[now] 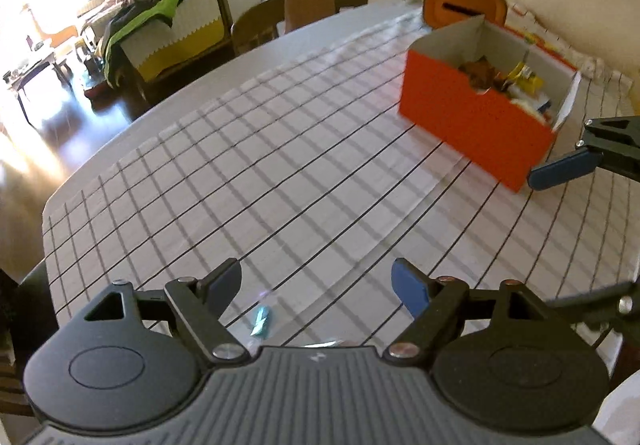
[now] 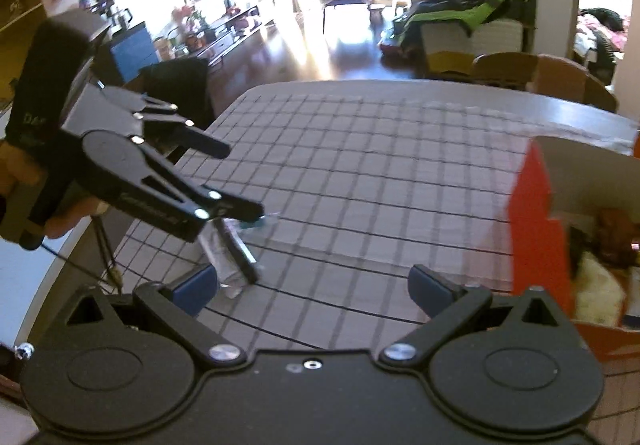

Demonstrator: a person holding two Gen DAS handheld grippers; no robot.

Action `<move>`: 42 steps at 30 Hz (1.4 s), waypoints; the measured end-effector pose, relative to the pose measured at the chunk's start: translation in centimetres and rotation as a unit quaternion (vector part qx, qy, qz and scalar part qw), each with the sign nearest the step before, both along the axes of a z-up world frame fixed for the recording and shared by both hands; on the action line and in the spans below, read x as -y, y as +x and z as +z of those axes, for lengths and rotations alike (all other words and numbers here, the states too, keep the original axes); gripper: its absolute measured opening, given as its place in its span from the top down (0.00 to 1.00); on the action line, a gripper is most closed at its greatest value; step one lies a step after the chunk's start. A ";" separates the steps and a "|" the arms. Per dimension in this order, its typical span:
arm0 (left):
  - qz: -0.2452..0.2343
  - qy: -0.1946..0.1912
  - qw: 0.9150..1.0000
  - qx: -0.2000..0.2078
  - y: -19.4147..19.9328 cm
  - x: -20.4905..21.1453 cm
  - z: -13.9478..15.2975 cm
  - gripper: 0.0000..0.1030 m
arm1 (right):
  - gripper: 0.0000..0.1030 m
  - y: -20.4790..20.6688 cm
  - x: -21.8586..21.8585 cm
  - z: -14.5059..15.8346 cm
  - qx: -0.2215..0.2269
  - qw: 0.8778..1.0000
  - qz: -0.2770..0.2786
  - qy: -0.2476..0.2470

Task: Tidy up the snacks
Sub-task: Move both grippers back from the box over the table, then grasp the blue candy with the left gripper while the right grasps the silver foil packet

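Both grippers' fingers (image 1: 412, 287) spread wide (glove lettering unreadable); orange box (image 1: 472, 121) near.

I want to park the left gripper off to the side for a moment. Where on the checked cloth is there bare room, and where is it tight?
The widest bare stretch of the checked cloth runs from the orange box toward the chairs. It is tight at the near edge: a clear packet with a teal end lies under the open left gripper, and the right gripper sits beside the box.
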State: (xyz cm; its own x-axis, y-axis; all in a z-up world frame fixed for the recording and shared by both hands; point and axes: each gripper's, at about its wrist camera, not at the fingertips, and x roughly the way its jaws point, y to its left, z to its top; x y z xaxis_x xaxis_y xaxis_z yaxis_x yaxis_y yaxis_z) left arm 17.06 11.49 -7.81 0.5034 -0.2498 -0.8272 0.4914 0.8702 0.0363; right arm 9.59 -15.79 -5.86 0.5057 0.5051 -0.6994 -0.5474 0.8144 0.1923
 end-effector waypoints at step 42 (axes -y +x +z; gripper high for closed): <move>0.029 0.001 0.985 -0.170 6.7 -4.4 -8.6 0.88 | 0.50 2.5 -15.7 -9.3 0.006 0.979 0.171 -0.114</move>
State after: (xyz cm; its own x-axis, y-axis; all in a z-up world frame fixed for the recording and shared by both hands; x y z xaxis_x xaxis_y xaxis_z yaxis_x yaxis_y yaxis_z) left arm 23.77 15.88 -16.40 0.2112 -0.2259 -0.9510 0.4244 0.8976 -0.1190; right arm 12.13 -0.05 -15.13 0.3431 0.4773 -0.8090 -0.7962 0.6047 0.0191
